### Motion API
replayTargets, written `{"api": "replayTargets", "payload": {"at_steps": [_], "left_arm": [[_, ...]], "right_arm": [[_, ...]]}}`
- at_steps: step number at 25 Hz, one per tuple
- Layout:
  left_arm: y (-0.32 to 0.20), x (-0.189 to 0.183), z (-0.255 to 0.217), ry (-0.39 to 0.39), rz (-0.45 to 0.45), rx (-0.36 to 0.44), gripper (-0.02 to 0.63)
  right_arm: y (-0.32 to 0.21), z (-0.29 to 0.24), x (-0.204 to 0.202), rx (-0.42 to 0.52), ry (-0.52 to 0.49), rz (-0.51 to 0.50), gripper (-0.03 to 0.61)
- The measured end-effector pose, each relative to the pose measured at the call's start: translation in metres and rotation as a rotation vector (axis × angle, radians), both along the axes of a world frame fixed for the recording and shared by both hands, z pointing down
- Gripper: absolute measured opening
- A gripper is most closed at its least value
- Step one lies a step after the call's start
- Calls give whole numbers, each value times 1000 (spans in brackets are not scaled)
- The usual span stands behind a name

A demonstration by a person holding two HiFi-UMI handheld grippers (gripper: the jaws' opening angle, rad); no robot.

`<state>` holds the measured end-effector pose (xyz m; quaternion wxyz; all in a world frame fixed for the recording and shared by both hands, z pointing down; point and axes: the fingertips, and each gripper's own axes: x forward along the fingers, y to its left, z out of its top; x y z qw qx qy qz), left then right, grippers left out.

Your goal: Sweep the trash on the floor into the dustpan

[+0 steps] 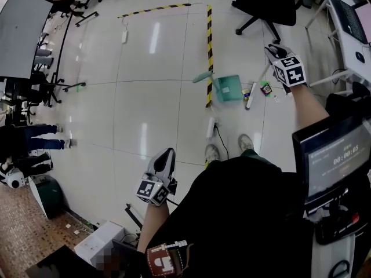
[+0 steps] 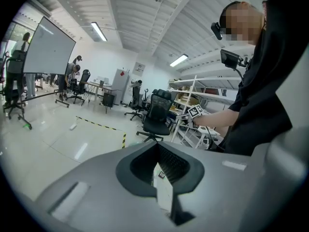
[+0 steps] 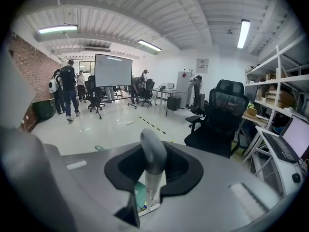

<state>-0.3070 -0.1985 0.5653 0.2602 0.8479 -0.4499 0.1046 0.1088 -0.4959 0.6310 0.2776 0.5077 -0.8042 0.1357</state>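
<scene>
- Jaws of left gripper (image 1: 167, 154) together, empty; lower centre.
- Dustpan (image 1: 227, 88) on floor, centre right; trash (image 1: 265, 88) just right of it, light, probably scatters.
- Right gripper (image 1: 273, 51), upper right, clamped on broom (image 1: 253, 94) handle; stiff, light, hold high.
</scene>
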Motion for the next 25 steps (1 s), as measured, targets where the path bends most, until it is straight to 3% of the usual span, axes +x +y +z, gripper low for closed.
{"api": "replayTargets", "payload": {"at_steps": [9, 16, 25], "left_arm": [[3, -6, 2, 4, 4, 7, 0], [5, -6, -2, 15, 10, 29, 0], [19, -13, -7, 2, -30, 23, 0]], "right_arm": [[0, -12, -7, 31, -9, -35, 71], [21, -17, -7, 21, 109, -137, 72], [21, -4, -83, 13, 133, -340, 71]]}}
